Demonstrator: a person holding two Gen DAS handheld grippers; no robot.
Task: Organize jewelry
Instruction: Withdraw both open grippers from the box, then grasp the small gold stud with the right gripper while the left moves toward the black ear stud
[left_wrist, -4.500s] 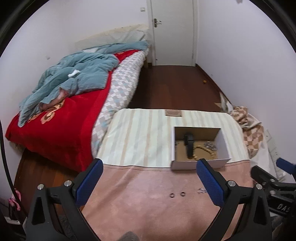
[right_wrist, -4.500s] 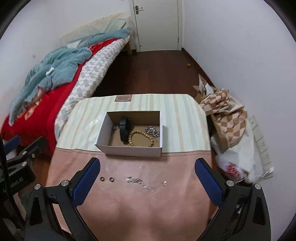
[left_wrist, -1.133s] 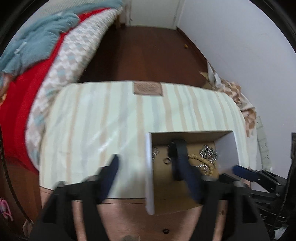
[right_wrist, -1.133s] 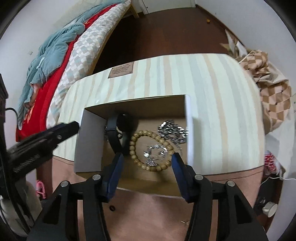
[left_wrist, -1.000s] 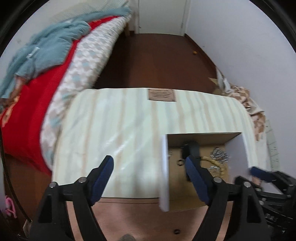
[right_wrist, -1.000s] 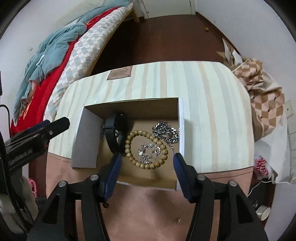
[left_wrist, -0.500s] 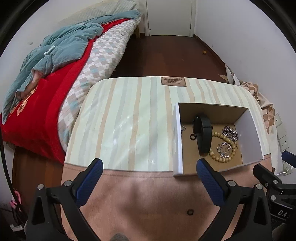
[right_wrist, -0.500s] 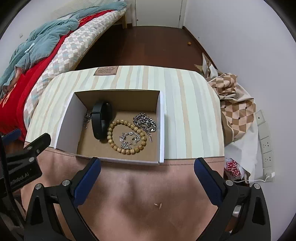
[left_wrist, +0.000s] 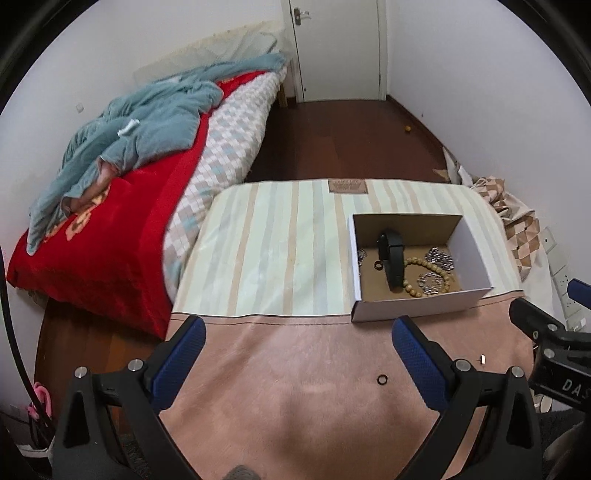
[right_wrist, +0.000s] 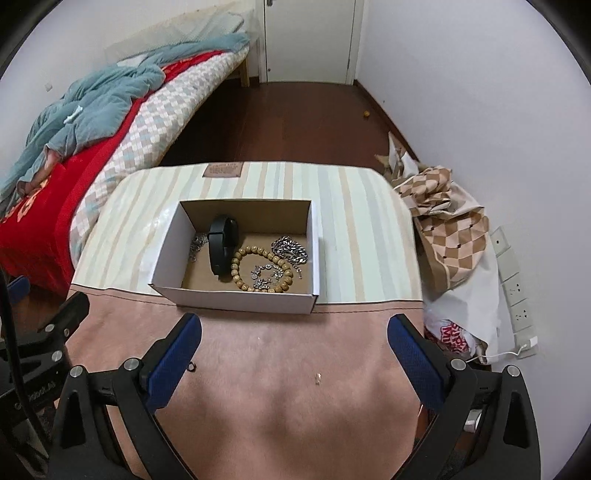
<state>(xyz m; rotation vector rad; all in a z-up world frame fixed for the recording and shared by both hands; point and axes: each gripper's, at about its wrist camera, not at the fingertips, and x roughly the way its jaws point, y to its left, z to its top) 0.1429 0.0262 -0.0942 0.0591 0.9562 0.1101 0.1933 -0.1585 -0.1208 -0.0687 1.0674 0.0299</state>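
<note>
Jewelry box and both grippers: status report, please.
Left gripper and right gripper open, empty, jaws just opened. Box holds bracelets and chains. Dark ring and small stud outside on mat. Nothing blocking.

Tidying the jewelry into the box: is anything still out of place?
Yes. A small dark ring and a tiny pale stud-like piece lie loose on the pink cloth, outside the box that holds the other jewelry. Both tongs are open and empty.

A home bedroom, it seems: unmade bed (left_wrist: 122, 206), white door (left_wrist: 340, 48), wooden floor (left_wrist: 343, 144).
</note>
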